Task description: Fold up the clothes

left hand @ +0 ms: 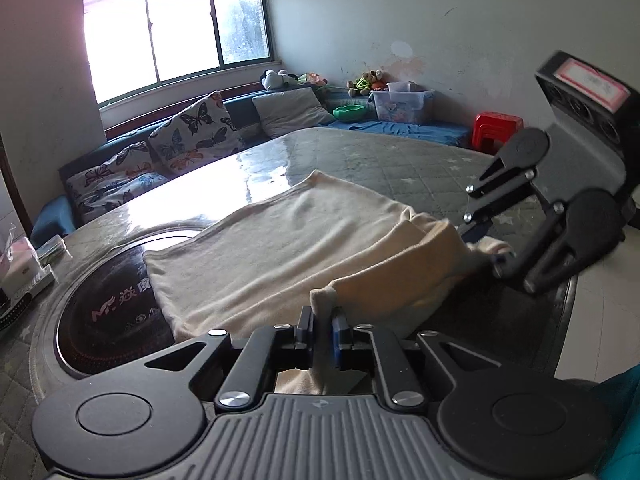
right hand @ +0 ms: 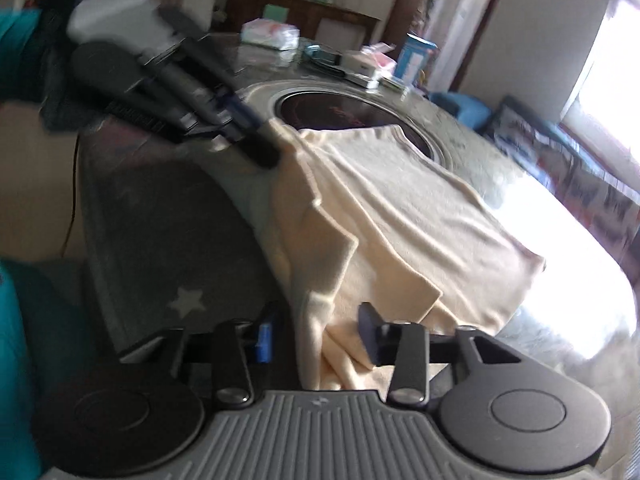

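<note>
Left wrist view gives us a long table point(left hand: 360, 152) under a quilted grey-green cover printed with pale stars, a glossy clear sheet over it catching the window glare. Sunk into the table is a round black glass cooktop point(left hand: 108, 312) in a metal ring, with pale lettering on it. Beyond the table we see a bench with butterfly-print cushions point(left hand: 192, 132), a plain grey pillow point(left hand: 288, 110), soft toys on the sill, a clear storage box point(left hand: 400, 106), a green bowl point(left hand: 350, 112) and a red plastic stool point(left hand: 496, 128), all under a wide window point(left hand: 176, 32) and a scuffed white wall.

The cream garment point(left hand: 280, 248) lies spread on the table, soft and fleecy with shallow ripples, one edge overlapping the cooktop and its near edge lifted off the table. Our left gripper point(left hand: 322, 330) has its black and blue pads pressed together on a bunched corner of that cloth. Our right gripper point(left hand: 486, 250) meets the cloth at the folded, raised far corner; in this view we cannot tell its pads apart.

In the blurred right wrist view the right gripper point(right hand: 320, 330) has its pads standing apart with the cloth point(right hand: 400, 216) hanging loose between them, only the right-hand pad seeming to touch it. The left gripper point(right hand: 272, 148) pinches the upper corner. Boxes and tissue packs point(right hand: 272, 34) crowd the table's far end
</note>
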